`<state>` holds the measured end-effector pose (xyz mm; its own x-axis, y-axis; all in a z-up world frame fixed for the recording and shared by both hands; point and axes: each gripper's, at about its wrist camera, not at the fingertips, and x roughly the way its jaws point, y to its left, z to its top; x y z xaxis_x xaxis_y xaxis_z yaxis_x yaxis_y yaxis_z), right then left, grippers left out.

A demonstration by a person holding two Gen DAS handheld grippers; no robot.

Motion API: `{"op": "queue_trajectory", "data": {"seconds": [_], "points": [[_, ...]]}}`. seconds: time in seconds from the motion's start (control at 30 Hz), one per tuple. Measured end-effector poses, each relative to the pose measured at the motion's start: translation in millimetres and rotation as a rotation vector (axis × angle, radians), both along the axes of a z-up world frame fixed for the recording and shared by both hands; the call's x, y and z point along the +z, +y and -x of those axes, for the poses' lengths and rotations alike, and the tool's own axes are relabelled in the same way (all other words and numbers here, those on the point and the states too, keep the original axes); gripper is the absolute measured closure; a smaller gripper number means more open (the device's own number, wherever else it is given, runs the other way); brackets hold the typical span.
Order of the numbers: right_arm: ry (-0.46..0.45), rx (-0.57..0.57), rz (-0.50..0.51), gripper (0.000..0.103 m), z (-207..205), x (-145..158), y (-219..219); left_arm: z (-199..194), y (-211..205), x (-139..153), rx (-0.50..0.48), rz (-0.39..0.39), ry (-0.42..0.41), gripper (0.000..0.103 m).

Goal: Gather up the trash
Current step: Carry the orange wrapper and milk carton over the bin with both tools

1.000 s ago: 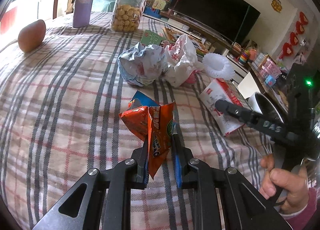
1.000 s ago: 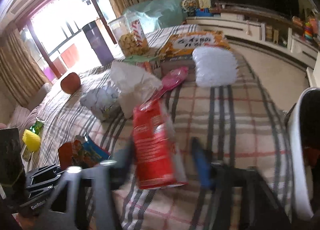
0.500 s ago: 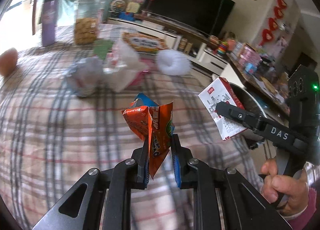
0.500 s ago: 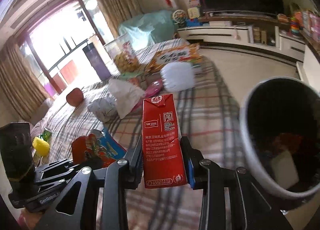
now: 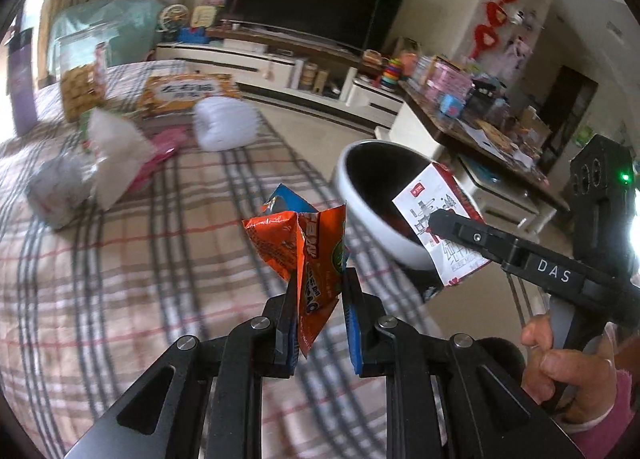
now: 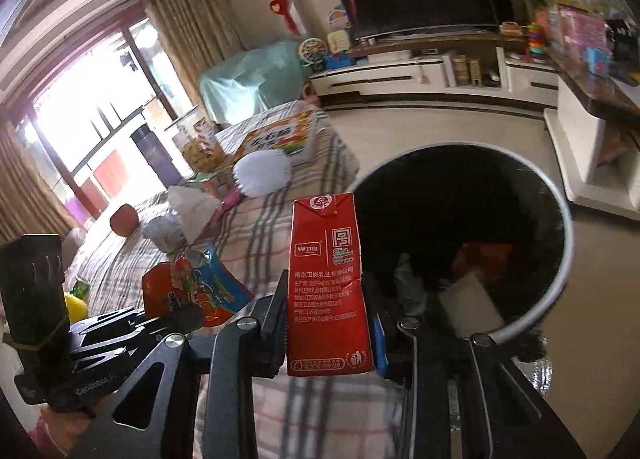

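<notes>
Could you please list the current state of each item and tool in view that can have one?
left tool: shut on the orange snack wrapper, held clear of the bed.
right tool: shut on the red milk carton, carton upright.
trash bin: open, some trash already inside.
crumpled paper: lying on the plaid cover, uncollected.
white foam net: lying on the cover, uncollected.
</notes>
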<state>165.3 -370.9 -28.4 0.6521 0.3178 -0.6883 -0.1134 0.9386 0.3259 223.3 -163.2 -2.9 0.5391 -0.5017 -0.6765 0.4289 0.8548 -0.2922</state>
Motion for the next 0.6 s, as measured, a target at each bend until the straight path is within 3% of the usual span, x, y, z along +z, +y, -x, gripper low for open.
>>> {"op": "queue_trajectory", "data": {"seconds": [0.6], "points": [[0.001, -0.121, -0.013, 0.070, -5.7, 0.2, -62.1, -40.8, -73.6, 0.5, -0.126, -0.028, 0.000, 0.086]]}}
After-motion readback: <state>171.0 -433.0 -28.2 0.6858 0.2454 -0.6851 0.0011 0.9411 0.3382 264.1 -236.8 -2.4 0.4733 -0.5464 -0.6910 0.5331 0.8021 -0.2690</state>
